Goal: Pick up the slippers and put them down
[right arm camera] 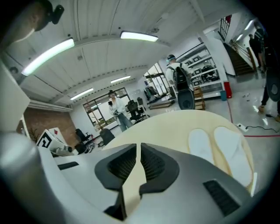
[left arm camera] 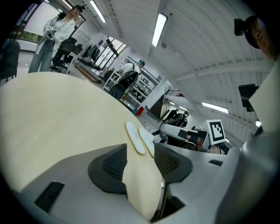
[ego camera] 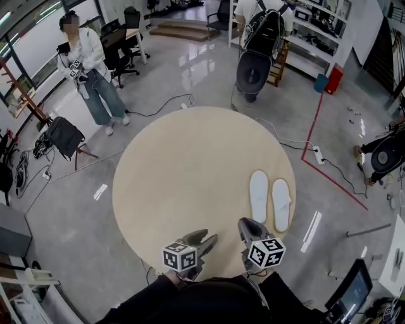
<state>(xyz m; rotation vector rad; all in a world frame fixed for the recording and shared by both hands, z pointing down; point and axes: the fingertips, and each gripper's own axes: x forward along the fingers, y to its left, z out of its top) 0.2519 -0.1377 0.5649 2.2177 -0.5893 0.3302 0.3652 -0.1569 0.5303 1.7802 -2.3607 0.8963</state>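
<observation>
Flat white slippers lie on the round beige desk – your left gripper wide, right gripper nearly closed, both empty.

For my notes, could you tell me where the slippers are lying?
In the head view, the slippers lie side by side on the right of the table, just beyond the right gripper.

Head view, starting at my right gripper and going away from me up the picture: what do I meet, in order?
right gripper → white slippers, side by side → far rim of the round table → person wearing a backpack
</observation>
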